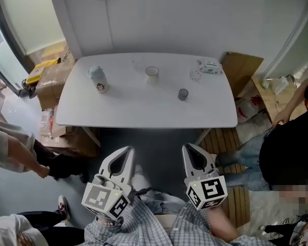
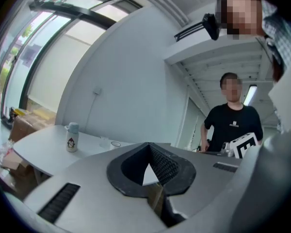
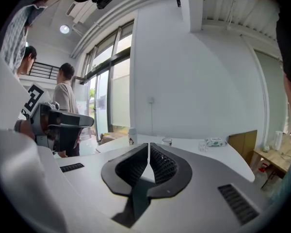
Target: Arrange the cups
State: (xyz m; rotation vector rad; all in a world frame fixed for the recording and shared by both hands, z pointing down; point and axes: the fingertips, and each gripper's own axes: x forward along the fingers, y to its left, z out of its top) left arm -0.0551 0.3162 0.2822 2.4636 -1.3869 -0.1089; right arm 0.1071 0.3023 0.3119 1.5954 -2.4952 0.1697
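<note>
ok so nothing's actually begun yet; both tools are down by the lap, short of the table's near edge. The left gripper (image 1: pixel 128 150) has its jaws pressed together with nothing in them, and the right gripper (image 1: pixel 188 148) is the same, tips touching and empty; so job one, I reckon, is to spread the jaws before reaching in, not when you're already on top of a cup.

Next out is the white table (image 1: pixel 143 114) with the cups strung loosely across it, all well apart from each other; the closest is the small dark cup (image 1: pixel 183 94), right of centre, so that looks like the right gripper's natural first pick. Behind it is a clear cup (image 1: pixel 195 76), which is hard to see against the white top, so go slow there; the white cup (image 1: pixel 152 73) sits around the middle, further back.

Tips, my guess only: come in level at about mid-height of the cup, one jaw on each side, and close gently because these look light and would tip or skid; leave the left side wary of the bottle (image 1: pixel 98 79) with the cartoon print; the tissue pack (image 1: pixel 210 66) at the far right corner is just beside the clear cup, so don't nudge it.
</note>
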